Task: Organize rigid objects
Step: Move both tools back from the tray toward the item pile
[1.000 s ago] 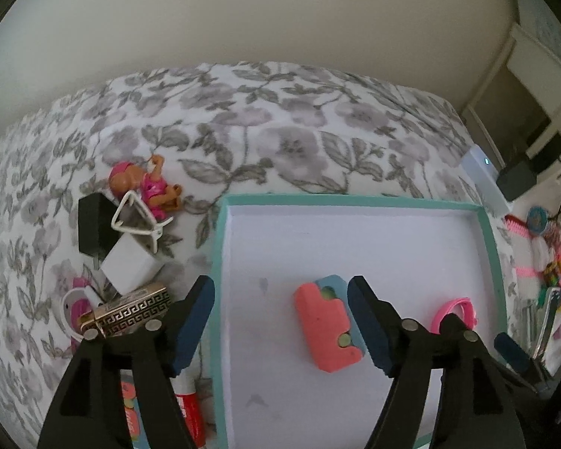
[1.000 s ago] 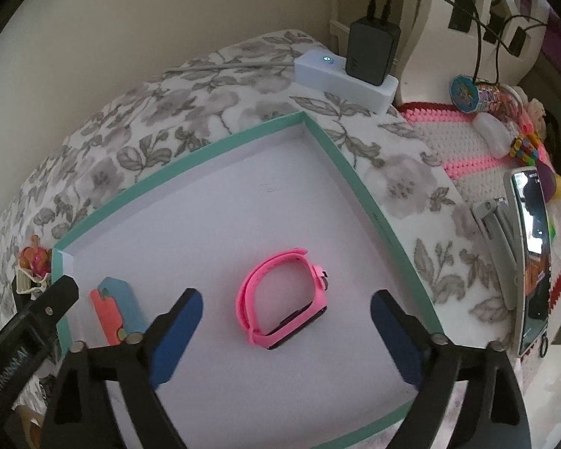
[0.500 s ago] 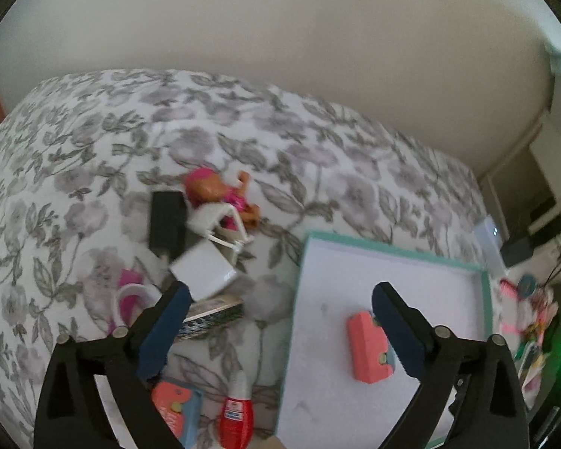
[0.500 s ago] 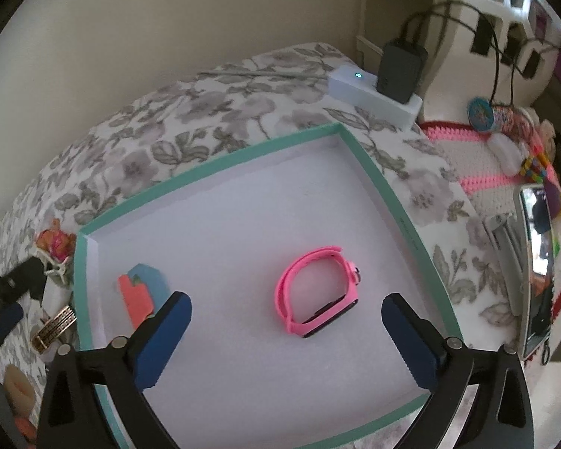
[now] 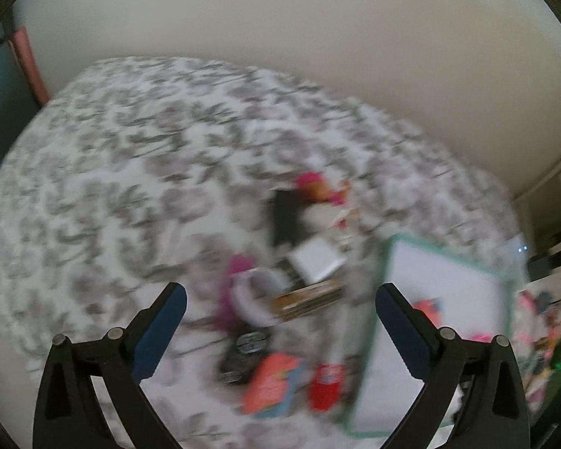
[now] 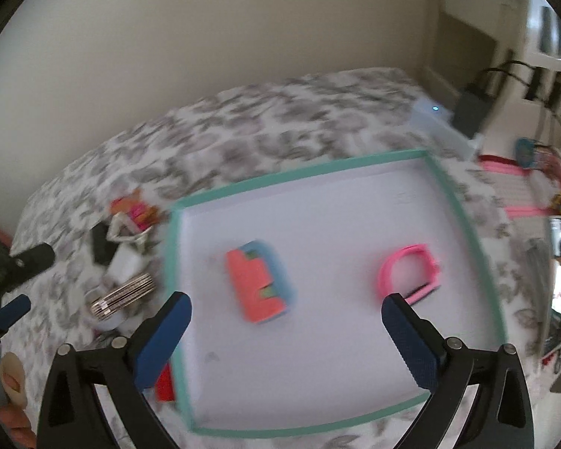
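Observation:
A white tray with a teal rim (image 6: pixel 448 194) (image 5: pixel 383 262) lies on a flower-print bedspread. In it rest a coral and blue case (image 6: pixel 260 284) and a pink watch band (image 6: pixel 409 273). My right gripper (image 6: pixel 284 303) hovers open above the tray, empty. Left of the tray lies a pile: a small doll (image 5: pixel 318 187), a black block (image 5: pixel 284 217), a white box (image 5: pixel 318 260), a gold patterned bar (image 5: pixel 306 297), a white ring (image 5: pixel 252 295), a second coral case (image 5: pixel 271 383) and a red bottle (image 5: pixel 327 385). My left gripper (image 5: pixel 278 295) hangs open over this pile, empty. The left view is blurred.
A white power strip (image 6: pixel 439 127) with a black adapter (image 6: pixel 471 112) sits at the bed's far right corner. A pink crochet mat (image 6: pixel 512 187) with small trinkets lies right of the tray. The bedspread's left half (image 5: pixel 93 187) carries nothing.
My left gripper opened, left the coral case in the tray and swung left over the pile. My right gripper widened and drew back leftward from the pink watch band, which stays in the tray.

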Demonstrator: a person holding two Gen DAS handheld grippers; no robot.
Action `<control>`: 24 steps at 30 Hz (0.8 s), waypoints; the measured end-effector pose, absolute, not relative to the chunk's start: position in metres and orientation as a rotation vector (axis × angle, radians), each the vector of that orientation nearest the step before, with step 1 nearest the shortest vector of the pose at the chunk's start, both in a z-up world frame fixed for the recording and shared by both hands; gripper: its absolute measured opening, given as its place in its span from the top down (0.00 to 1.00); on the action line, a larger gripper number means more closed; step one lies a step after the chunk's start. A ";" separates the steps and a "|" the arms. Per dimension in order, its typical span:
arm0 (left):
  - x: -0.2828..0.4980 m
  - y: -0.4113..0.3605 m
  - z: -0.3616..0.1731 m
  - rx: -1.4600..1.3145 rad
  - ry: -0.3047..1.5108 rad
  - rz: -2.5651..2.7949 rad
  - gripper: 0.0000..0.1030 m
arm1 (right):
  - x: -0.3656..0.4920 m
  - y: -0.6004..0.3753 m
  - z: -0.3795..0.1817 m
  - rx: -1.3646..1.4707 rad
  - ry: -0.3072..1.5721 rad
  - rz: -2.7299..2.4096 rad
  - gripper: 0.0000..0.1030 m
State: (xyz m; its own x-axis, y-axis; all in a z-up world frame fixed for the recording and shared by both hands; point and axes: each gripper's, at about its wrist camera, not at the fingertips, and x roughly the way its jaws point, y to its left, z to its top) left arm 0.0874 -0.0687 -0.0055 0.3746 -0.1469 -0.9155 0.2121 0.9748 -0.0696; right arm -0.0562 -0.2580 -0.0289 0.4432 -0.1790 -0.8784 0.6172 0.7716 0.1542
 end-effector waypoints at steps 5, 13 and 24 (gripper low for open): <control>0.090 -0.032 -0.022 0.038 1.228 -0.148 0.02 | -0.044 -0.232 -0.034 0.483 1.030 -0.450 0.00; 0.090 0.006 -0.030 -0.030 1.260 -0.088 0.02 | -0.021 -0.190 -0.045 0.432 1.101 -0.337 0.00; 0.096 -0.006 -0.056 0.002 1.347 -0.133 0.02 | -0.008 -0.161 -0.055 0.393 1.151 -0.221 0.21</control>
State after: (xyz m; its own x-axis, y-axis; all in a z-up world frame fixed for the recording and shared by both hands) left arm 0.0955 -0.0059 -0.0565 0.2151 -0.0950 -0.9720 0.0973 0.9924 -0.0755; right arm -0.0082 -0.1612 -0.0549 0.3968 0.0301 -0.9174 0.3677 0.9105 0.1889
